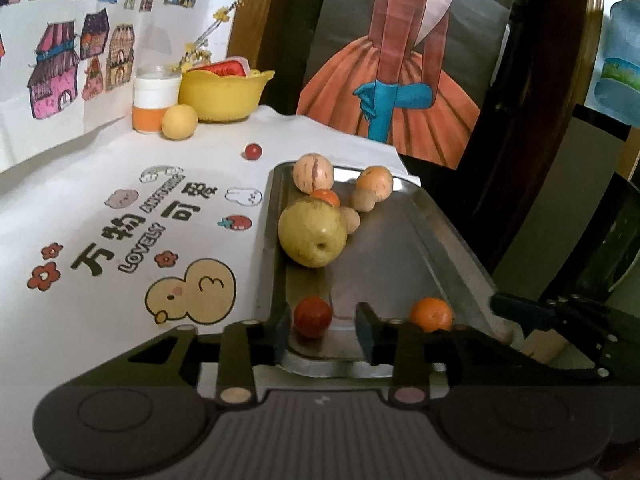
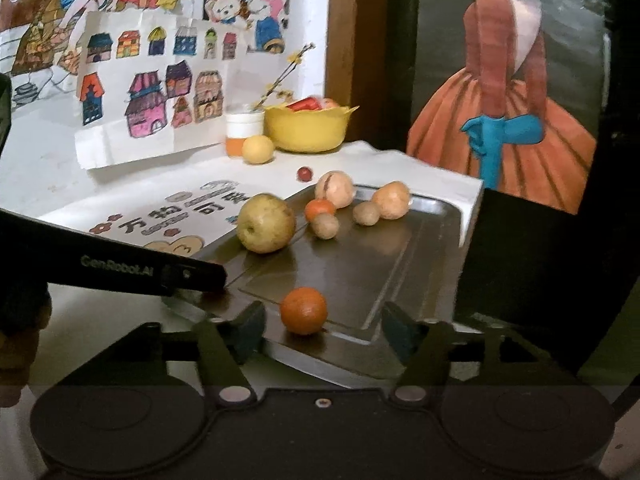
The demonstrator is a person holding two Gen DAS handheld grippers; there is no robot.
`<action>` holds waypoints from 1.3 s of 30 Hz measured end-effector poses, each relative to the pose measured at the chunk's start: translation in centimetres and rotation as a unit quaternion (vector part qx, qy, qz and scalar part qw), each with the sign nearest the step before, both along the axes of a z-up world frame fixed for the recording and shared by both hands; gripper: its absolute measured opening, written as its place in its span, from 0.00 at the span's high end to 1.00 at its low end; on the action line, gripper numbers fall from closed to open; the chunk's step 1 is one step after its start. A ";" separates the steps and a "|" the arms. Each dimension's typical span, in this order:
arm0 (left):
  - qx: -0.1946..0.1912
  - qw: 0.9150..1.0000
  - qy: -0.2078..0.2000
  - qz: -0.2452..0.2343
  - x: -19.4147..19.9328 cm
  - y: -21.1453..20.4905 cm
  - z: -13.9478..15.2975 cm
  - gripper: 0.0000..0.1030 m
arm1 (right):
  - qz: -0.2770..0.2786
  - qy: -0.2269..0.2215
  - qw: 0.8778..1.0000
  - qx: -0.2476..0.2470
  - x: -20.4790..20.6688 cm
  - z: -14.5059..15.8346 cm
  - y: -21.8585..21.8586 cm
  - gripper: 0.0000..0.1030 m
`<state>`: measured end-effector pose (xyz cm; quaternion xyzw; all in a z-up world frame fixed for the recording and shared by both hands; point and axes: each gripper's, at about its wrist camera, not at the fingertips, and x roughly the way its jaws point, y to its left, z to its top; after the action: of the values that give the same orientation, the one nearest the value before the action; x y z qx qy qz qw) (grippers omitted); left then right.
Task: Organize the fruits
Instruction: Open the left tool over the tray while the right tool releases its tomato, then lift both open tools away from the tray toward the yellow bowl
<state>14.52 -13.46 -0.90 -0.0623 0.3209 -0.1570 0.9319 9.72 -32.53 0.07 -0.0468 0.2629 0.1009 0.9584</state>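
Observation:
A metal tray (image 1: 400,248) (image 2: 360,264) lies on the white printed tablecloth. It holds a yellow-green apple (image 1: 312,236) (image 2: 266,222), a peach (image 1: 313,172), a small orange fruit and several tan fruits at its far end. At the near end sit a dark red fruit (image 1: 313,316) and an orange (image 1: 432,314) (image 2: 303,310). My left gripper (image 1: 322,328) is open around the red fruit, which lies close to the left finger. My right gripper (image 2: 323,332) is open, and the orange sits between its fingers, nearer the left one.
At the back stand a yellow bowl (image 1: 224,94) (image 2: 306,126) with red contents, a white and orange jar (image 1: 154,100) and a yellow fruit (image 1: 179,121). A small red fruit (image 1: 253,151) lies loose on the cloth. The tray's right edge is near the table edge.

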 end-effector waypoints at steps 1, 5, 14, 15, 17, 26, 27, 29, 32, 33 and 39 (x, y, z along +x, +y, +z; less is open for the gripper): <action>-0.001 1.000 -0.004 0.002 -0.1 0.1 0.2 0.42 | -0.003 -0.003 1.000 0.000 -0.2 0.1 0.0 0.25; -0.007 1.000 -0.019 0.010 -0.7 0.4 1.0 0.27 | -0.013 -0.014 1.000 -0.006 -1.1 0.6 -0.1 0.13; -0.023 0.997 -0.047 0.053 -2.3 2.1 2.4 0.01 | -0.014 -0.033 0.999 -0.013 -3.3 2.1 0.8 0.01; -0.025 0.997 -0.048 0.056 -2.6 2.4 2.5 0.01 | -0.014 -0.034 0.999 -0.015 -3.6 2.2 1.0 0.01; -0.026 0.996 -0.049 0.066 -3.0 3.0 2.6 0.01 | -0.014 -0.035 0.999 -0.019 -4.1 2.5 1.5 0.01; -0.027 0.992 -0.033 0.119 -5.2 6.6 2.3 0.00 | -0.023 -0.006 1.000 -0.014 -6.7 2.9 3.9 0.01; -0.025 0.992 -0.024 0.121 -5.3 7.0 2.2 0.00 | -0.024 -0.001 1.000 -0.012 -7.0 2.9 4.2 0.01; -0.015 0.992 0.000 0.123 -5.6 7.6 2.0 0.00 | -0.024 0.010 1.000 -0.010 -7.7 2.8 4.6 0.01; -0.010 0.992 0.024 0.126 -6.1 8.6 1.5 0.00 | -0.022 0.024 0.999 -0.012 -8.6 2.9 5.3 0.01; -0.009 0.991 0.031 0.127 -6.3 8.9 1.3 0.00 | -0.019 0.027 0.999 -0.014 -8.9 2.9 5.6 0.01; -0.017 0.990 0.062 0.128 -7.7 10.8 0.9 0.00 | 0.002 0.026 0.999 -0.025 -10.6 4.1 7.7 0.01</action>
<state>6.82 -2.66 -0.04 -0.1287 0.3644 -0.0378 0.9215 -0.90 -24.81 4.19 -0.0685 0.2899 0.0972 0.9496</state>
